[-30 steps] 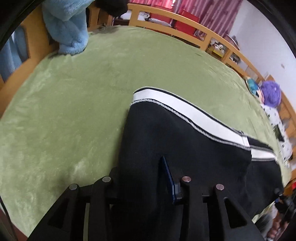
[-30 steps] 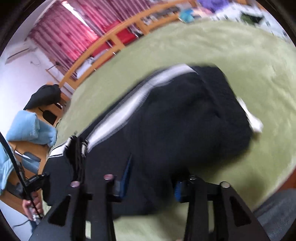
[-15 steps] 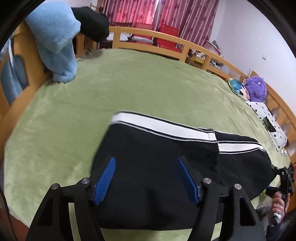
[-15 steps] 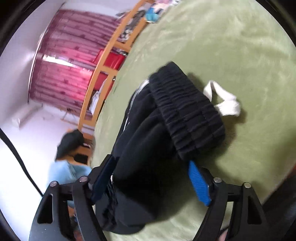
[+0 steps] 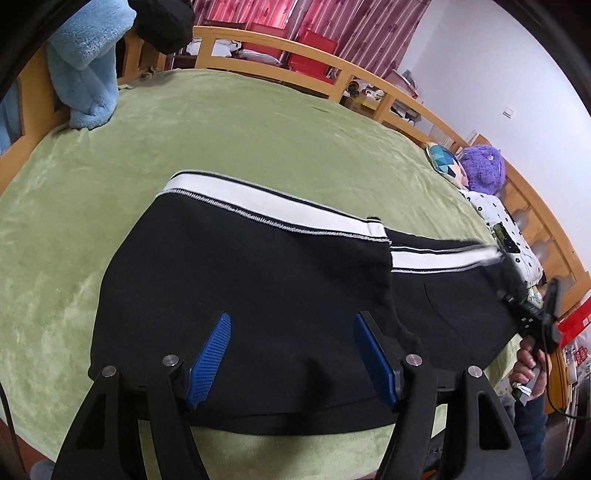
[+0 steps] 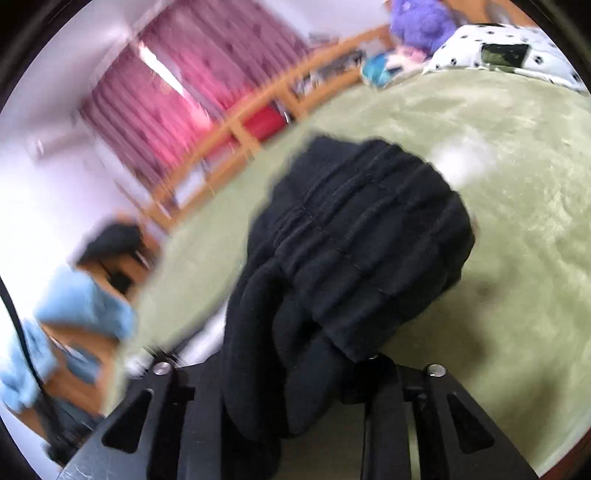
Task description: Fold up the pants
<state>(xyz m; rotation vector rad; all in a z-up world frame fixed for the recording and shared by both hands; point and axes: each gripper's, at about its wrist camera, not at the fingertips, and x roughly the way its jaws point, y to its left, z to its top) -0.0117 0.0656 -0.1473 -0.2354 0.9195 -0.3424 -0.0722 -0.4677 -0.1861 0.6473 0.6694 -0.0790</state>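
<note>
Black pants (image 5: pixel 258 288) with a white side stripe lie folded over on the green bed cover (image 5: pixel 240 122). My left gripper (image 5: pixel 291 354) is open just above the folded leg end, its blue pads (image 5: pixel 208 354) apart and holding nothing. In the right wrist view my right gripper (image 6: pixel 295 369) is shut on the bunched elastic waistband (image 6: pixel 369 240) of the pants and holds it lifted above the bed cover (image 6: pixel 517 240). A white drawstring (image 6: pixel 461 158) shows blurred behind it. The right gripper also shows at the far right of the left wrist view (image 5: pixel 532 321).
A wooden bed rail (image 5: pixel 369 77) runs around the bed. A blue fleece (image 5: pixel 88 66) and a black garment (image 5: pixel 162 22) hang on the left rail. A purple plush (image 5: pixel 482 166) and a spotted pillow (image 5: pixel 498 218) lie at the far right.
My left gripper let go of the leg end, opened and drew back. My right gripper closed on the waistband and lifted it, and that view is blurred by motion.
</note>
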